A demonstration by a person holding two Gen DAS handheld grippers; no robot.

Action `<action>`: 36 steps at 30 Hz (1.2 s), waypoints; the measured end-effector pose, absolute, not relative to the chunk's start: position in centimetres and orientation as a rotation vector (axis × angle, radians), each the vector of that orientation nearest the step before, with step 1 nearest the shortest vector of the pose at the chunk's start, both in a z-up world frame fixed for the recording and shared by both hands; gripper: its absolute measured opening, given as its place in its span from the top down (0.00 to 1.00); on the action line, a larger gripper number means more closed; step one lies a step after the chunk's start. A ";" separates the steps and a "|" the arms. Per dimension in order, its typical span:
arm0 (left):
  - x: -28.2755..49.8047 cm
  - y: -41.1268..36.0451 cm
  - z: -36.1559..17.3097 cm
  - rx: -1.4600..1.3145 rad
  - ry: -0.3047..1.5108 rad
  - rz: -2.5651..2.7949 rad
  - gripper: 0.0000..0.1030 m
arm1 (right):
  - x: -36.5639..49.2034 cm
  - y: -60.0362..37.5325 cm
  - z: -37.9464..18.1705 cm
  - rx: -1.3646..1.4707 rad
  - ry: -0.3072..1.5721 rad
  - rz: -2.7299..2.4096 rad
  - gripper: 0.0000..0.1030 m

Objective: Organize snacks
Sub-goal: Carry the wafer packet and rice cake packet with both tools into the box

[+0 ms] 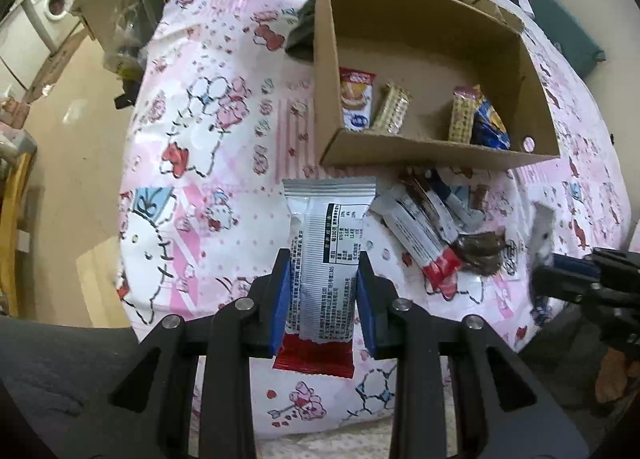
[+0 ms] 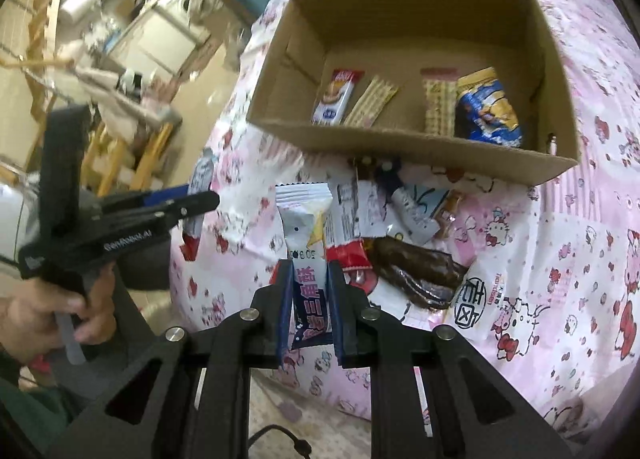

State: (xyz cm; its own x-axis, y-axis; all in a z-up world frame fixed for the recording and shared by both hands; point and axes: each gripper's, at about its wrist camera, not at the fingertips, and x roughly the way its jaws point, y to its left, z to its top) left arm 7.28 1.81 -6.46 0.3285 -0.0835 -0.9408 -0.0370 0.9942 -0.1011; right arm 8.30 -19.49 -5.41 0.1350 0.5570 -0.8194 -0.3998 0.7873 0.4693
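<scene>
My left gripper (image 1: 323, 259) is shut on a silver snack packet with a red end (image 1: 326, 243), held above the table in front of the cardboard box (image 1: 440, 151). My right gripper (image 2: 310, 271) is shut on a white and blue snack packet (image 2: 306, 227), also held before the box (image 2: 400, 151). The box holds several snacks: a red-white packet (image 1: 356, 99), two wafer bars (image 1: 394, 109) and a blue packet (image 1: 490, 123). A loose pile of snacks (image 1: 432, 219) lies in front of the box, with a dark brown packet (image 2: 416, 275) among them.
The round table wears a pink Hello Kitty cloth (image 1: 200, 139). A dark object (image 1: 302, 35) lies left of the box. The left gripper shows at the left of the right wrist view (image 2: 192, 203). Floor, washing machine (image 1: 52, 7) and clutter lie to the left.
</scene>
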 end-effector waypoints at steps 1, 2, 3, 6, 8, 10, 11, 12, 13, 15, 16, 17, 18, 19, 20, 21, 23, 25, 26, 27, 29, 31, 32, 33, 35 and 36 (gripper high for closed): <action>7.3 1.8 -6.3 -0.105 1.224 -0.028 0.75 | 8.2 -19.8 -5.0 0.157 1.244 0.694 0.83; 7.3 1.9 -6.1 -0.096 1.212 -0.025 0.75 | 8.1 -20.1 -4.5 0.174 1.217 0.692 0.83; 7.2 1.8 -5.8 -0.086 1.199 -0.019 0.75 | 8.2 -20.4 -4.3 0.183 1.202 0.692 0.83; 7.3 1.7 -4.9 -0.070 1.169 -0.013 0.75 | 7.9 -21.3 -2.8 0.229 1.113 0.694 0.83; 7.5 1.6 -4.1 -0.066 1.151 -0.010 0.75 | 7.7 -22.1 -1.5 0.266 1.043 0.691 0.83; 7.7 1.5 -3.2 -0.068 1.138 -0.016 0.75 | 7.6 -22.6 -0.8 0.296 0.995 0.683 0.83; 7.9 1.4 -2.7 -0.071 1.131 -0.025 0.75 | 7.5 -23.3 -0.3 0.328 0.961 0.670 0.83; 8.1 1.3 -2.2 -0.070 1.120 -0.025 0.75 | 7.6 -23.6 0.2 0.347 0.949 0.670 0.83; 8.2 1.3 -1.7 -0.068 1.111 -0.024 0.75 | 7.7 -24.1 0.6 0.365 0.933 0.660 0.83; 8.7 1.0 -0.5 -0.067 1.087 -0.027 0.75 | 7.9 -24.7 1.2 0.382 0.906 0.651 0.83; 9.0 1.0 0.0 -0.068 1.078 -0.029 0.75 | 8.1 -25.0 1.6 0.390 0.890 0.637 0.83; 9.2 0.8 0.4 -0.067 1.068 -0.031 0.75 | 8.4 -25.2 2.0 0.397 0.875 0.626 0.83; 9.6 0.7 1.0 -0.067 1.058 -0.033 0.75 | 8.6 -25.6 2.3 0.408 0.860 0.623 0.83; 10.0 0.6 1.5 -0.066 1.048 -0.035 0.75 | 8.8 -25.9 2.6 0.416 0.848 0.613 0.83; 10.4 0.4 1.9 -0.066 1.038 -0.037 0.75 | 9.1 -26.2 2.8 0.421 0.839 0.601 0.83; 10.7 0.3 2.2 -0.066 1.031 -0.038 0.75 | 9.4 -26.4 3.0 0.429 0.830 0.593 0.83; 11.6 0.0 2.9 -0.062 1.017 -0.044 0.75 | 10.2 -27.0 3.2 0.445 0.824 0.578 0.83; 12.4 -0.3 3.3 -0.056 1.006 -0.049 0.75 | 10.9 -27.5 3.2 0.464 0.828 0.569 0.83; 12.9 -0.4 3.5 -0.053 1.001 -0.049 0.75 | 11.5 -27.8 3.2 0.483 0.828 0.570 0.83; 13.2 -0.4 3.7 -0.052 0.998 -0.050 0.75 | 12.1 -28.0 3.3 0.487 0.823 0.560 0.83; 14.0 -0.5 3.8 -0.052 0.995 -0.050 0.75 | 12.9 -28.2 3.4 0.493 0.818 0.549 0.83; 14.5 -0.5 3.8 -0.048 0.992 -0.052 0.75 | 13.9 -28.2 3.4 0.493 0.821 0.535 0.83; 14.8 -0.5 3.7 -0.045 0.988 -0.053 0.75 | 14.3 -28.2 3.4 0.491 0.823 0.529 0.83; 15.0 -0.5 3.6 -0.043 0.986 -0.053 0.75 | 14.6 -28.2 3.3 0.492 0.824 0.527 0.83; 15.5 -0.5 3.1 -0.040 0.987 -0.057 0.75 | 15.7 -28.1 2.6 0.499 0.833 0.513 0.83; 15.8 -0.5 2.9 -0.040 0.990 -0.058 0.75 | 15.9 -28.1 2.3 0.507 0.838 0.510 0.83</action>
